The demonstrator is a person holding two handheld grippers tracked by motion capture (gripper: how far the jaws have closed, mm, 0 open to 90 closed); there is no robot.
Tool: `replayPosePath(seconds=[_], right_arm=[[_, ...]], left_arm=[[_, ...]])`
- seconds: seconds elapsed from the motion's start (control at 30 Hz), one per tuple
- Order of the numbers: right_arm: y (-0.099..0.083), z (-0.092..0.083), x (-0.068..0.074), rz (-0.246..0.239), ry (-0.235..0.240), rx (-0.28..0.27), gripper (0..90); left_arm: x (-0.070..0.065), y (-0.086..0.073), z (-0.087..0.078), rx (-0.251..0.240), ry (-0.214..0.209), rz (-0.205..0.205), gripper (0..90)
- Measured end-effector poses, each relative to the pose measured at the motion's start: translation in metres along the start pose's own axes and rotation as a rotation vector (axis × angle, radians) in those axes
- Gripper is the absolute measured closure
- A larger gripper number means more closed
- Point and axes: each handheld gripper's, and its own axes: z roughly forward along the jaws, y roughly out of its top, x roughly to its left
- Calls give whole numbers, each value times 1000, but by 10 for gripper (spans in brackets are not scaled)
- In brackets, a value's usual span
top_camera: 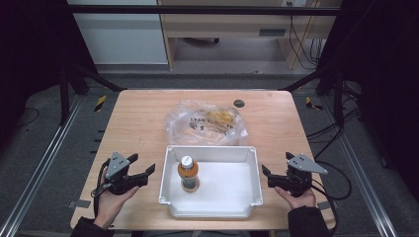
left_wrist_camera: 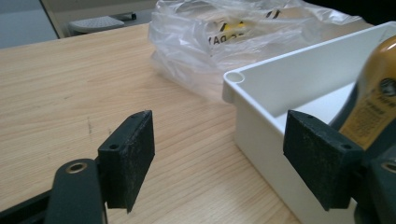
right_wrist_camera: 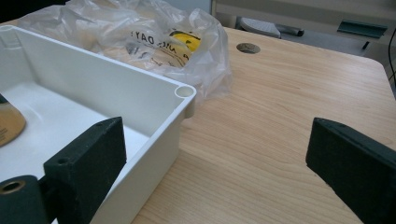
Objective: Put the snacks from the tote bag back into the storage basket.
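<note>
Pale wood makes up the table point(top_camera: 133, 123), which stands on a grey floor with dark frame rails at both sides. At its near edge a person's hands hold two grippers, one on each side of a white tray point(top_camera: 222, 197). Left gripper point(top_camera: 143, 167) sits just left of the tray, its jaws spread wide with nothing between them, pointing toward the tray's left wall. Right gripper point(top_camera: 267, 176) sits just right of the tray, jaws likewise parted and bare, aimed at its right wall. Inside the tray, toward its left side, a bottle point(top_camera: 188, 173) with orange contents and a white cap stands upright, apart from both pairs of jaws. Beyond the tray's far wall lies a crumpled clear bag point(top_camera: 205, 123) with yellow items inside. Farther off, a small round hole point(top_camera: 239, 103) marks the tabletop.
</note>
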Motion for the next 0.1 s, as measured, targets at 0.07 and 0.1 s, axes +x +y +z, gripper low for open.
replayPosePath(seconds=[0.07,0.1], right_arm=[[0,0,0,1,-4,0,53],[0,0,0,0,-5,0,52]], left_arm=[[3,-2,2,10,7,3,250],[4,-3,3,15,11,3,250]])
